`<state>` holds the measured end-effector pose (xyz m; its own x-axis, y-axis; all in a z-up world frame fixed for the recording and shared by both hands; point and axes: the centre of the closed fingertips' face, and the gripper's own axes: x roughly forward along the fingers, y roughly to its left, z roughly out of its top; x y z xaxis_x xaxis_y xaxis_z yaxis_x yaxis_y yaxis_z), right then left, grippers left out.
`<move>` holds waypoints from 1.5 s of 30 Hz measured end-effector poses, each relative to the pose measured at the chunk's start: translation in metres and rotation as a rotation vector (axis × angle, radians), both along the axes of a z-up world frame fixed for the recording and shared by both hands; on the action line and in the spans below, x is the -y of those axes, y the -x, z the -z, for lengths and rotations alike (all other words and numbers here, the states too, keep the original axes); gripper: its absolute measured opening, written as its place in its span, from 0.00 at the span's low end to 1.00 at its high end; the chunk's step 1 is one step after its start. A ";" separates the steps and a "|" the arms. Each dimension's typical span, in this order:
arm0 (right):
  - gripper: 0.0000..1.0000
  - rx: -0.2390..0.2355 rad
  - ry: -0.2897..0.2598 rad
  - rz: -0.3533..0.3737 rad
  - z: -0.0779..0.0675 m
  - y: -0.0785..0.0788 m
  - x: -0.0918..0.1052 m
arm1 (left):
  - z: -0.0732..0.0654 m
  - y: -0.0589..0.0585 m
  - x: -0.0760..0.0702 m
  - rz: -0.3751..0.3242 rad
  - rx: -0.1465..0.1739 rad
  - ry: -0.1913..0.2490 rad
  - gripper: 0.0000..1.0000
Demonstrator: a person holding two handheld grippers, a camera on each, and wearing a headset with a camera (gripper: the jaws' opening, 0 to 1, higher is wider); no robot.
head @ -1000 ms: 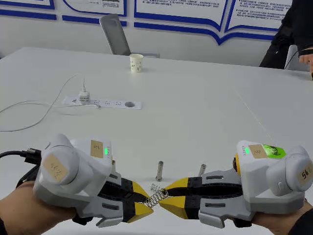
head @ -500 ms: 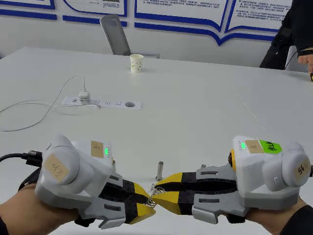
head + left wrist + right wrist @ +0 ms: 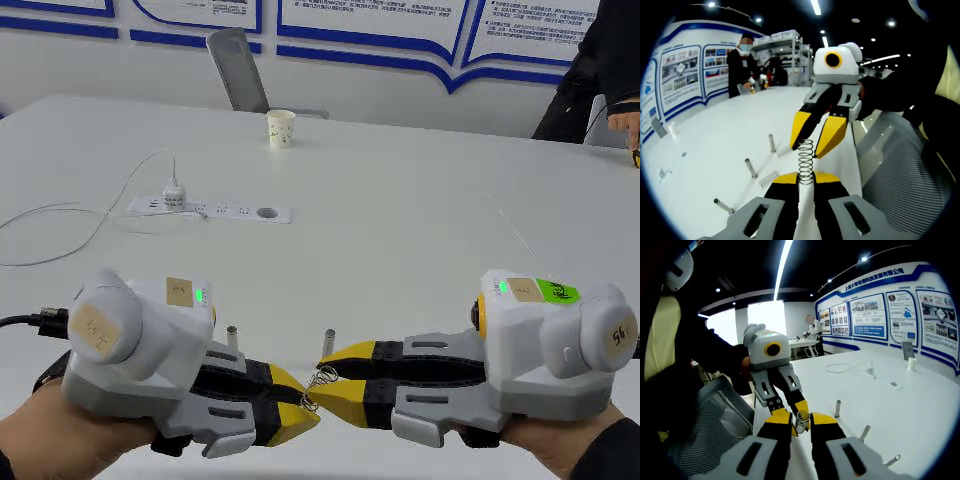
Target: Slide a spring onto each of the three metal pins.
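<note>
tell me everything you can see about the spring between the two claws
The spring is a thin, open-wound coil of bare silvery wire, roughly straight. It is held off the white table, bridging the two claw tips: the left claw is shut on one end; the right claw has its jaws either side of the other, grip unclear.

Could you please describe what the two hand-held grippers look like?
The left hand-held gripper and right hand-held gripper both have rounded white-grey bodies, black jaws with yellow tips, a small green light and tan paper labels with handwriting. A black cable leaves the left one; the right one carries a bright green sticker. A dark sleeve shows at the right wrist.
</note>
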<state>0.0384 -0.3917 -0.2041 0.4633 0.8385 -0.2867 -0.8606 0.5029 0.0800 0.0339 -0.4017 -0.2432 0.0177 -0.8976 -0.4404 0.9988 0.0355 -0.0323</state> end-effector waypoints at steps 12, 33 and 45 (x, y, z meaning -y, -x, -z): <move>0.12 -0.011 0.004 0.005 -0.001 -0.002 -0.004 | 0.000 -0.001 0.000 -0.010 -0.004 0.001 0.09; 0.11 0.026 0.091 -0.043 -0.001 -0.015 -0.026 | 0.008 -0.014 -0.014 -0.058 0.033 -0.031 0.18; 0.11 0.032 0.094 -0.055 0.000 -0.025 -0.035 | 0.013 -0.025 -0.041 -0.154 0.001 -0.018 0.38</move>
